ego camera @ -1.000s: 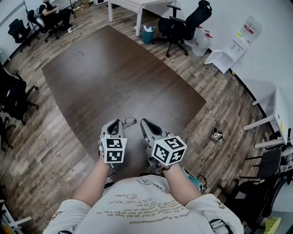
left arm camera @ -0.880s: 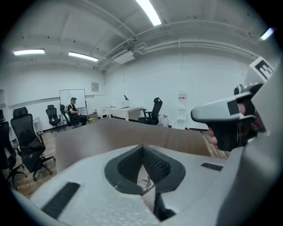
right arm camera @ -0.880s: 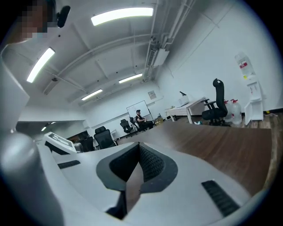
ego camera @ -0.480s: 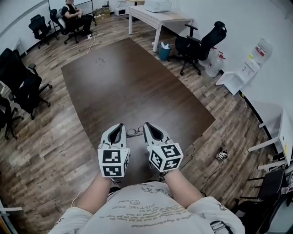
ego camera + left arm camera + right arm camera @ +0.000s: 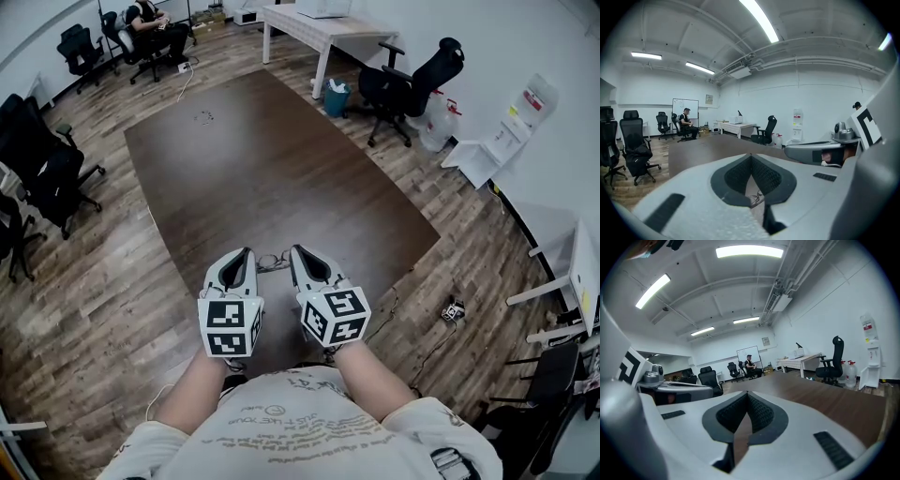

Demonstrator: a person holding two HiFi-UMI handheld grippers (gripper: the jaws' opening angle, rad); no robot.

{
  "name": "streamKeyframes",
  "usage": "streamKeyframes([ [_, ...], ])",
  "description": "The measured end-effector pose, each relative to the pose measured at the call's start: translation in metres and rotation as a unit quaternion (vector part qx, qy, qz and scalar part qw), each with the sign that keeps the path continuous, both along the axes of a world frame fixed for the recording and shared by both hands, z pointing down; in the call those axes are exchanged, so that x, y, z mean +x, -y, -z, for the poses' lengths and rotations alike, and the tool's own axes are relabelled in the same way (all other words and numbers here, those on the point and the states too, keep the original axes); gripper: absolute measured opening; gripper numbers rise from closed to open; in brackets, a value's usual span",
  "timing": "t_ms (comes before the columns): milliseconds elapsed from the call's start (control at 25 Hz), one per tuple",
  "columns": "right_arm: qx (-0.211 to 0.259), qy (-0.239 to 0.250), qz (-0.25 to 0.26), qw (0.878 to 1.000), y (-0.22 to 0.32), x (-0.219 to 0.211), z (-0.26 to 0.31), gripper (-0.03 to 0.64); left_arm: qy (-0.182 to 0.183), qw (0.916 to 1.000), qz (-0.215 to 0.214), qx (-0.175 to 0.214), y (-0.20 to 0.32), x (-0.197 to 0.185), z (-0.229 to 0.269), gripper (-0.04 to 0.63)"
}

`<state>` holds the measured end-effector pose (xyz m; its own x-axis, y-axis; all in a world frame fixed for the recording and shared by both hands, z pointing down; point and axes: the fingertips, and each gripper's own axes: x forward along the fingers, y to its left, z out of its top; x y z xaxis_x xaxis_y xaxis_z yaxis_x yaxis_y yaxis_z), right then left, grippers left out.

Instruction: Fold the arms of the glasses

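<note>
Pinching a thin wire part, the left gripper looks clamped on the glasses, over the table's near edge. They are probably light, springy and easily bent, so grip beside a hinge. The right gripper is closed, with nothing visible between its jaws.

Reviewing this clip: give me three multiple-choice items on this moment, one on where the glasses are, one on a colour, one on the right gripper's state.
1. Where are the glasses?
A. in a case
B. between the tips of the left gripper and the right gripper
C. on a shelf
2. What colour is the big table?
A. white
B. green
C. dark brown
3. How do the right gripper's fingers stand?
A. closed together, empty
B. wide apart
C. closed on a cup
Answers: B, the head view shows them there; C, its top is dark brown; A, the right gripper view shows the fingers meeting with nothing between.
</note>
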<state>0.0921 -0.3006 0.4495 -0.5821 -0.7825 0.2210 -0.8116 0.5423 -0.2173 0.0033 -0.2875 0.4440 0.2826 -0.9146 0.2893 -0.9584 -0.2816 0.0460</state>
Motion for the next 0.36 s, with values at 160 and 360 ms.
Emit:
streamKeyframes([
  [160,-0.002,-0.001,-0.005,1.0,0.001,0.002,-0.002,0.012,0.0,1.0,-0.006,-0.002,0.002,0.002,-0.001,0.015],
  [360,-0.006,-0.001,-0.007,1.0,0.005,0.009,-0.004,0.012,0.003,0.9999,-0.011,-0.006,0.006,0.01,-0.004,0.015],
])
